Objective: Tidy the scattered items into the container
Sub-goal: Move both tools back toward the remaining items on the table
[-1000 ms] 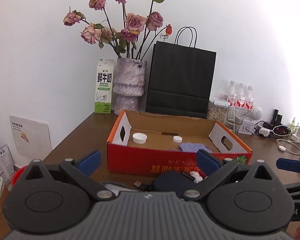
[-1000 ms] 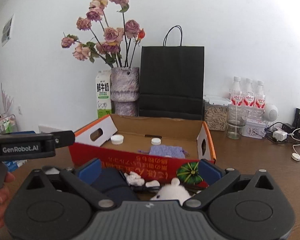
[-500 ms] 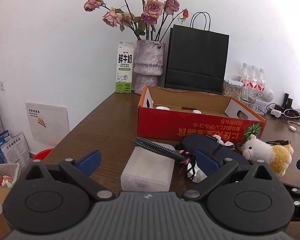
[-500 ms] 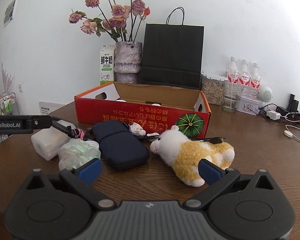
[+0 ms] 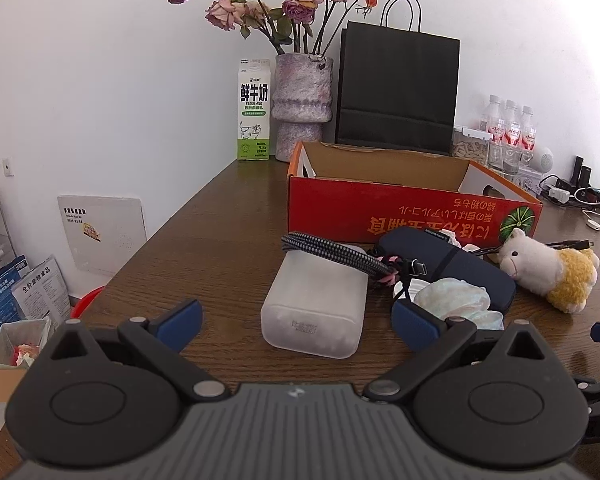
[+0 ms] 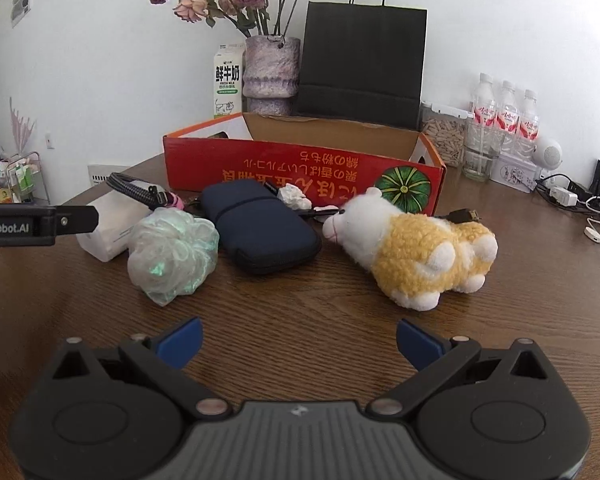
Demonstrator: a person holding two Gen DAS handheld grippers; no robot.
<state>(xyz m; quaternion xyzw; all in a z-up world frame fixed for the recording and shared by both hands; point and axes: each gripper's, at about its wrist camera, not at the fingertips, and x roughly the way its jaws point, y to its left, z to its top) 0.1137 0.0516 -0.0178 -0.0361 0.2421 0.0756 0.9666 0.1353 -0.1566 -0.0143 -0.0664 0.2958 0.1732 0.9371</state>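
On the brown wooden table (image 6: 300, 320), scattered items all sitting in front of the red cardboard box (image 6: 300, 172), none inside it as far as can be seen from this low angle. Left gripper (image 5: 296, 316) low over the near edge, blue fingers (image 5: 180, 320) spread wide, holding nothing, lined up straight at the white frosted case (image 5: 314, 304). Braided cable (image 5: 332, 254) draped across the far end of that case, plug end beside a pink tie. Just right of the case, crumpled mesh ball (image 5: 456, 300) tucked up against the right-hand finger pad in view; touching or not, cannot tell. Behind that, dark blue zip pouch (image 5: 444, 258), lying flat, close to the box's front wall. Plush sheep (image 5: 548, 268) further right, on its side, head toward the pouch.

Over to the right wrist view: right gripper (image 6: 298, 340) also spread wide, nothing between the pads, hovering above bare wood. Mesh ball (image 6: 172, 256) ahead to the left, pouch (image 6: 260, 228) dead centre behind it, sheep (image 6: 416, 248) ahead to the right, well clear of the fingers. Small white crumpled scrap (image 6: 296, 196) wedged between pouch and box. Left tool's black arm poking in from the left edge.

Back by the wall: milk carton (image 5: 254, 116), vase of dried roses (image 5: 302, 108), black paper bag (image 5: 396, 88), water bottles (image 6: 504, 112).
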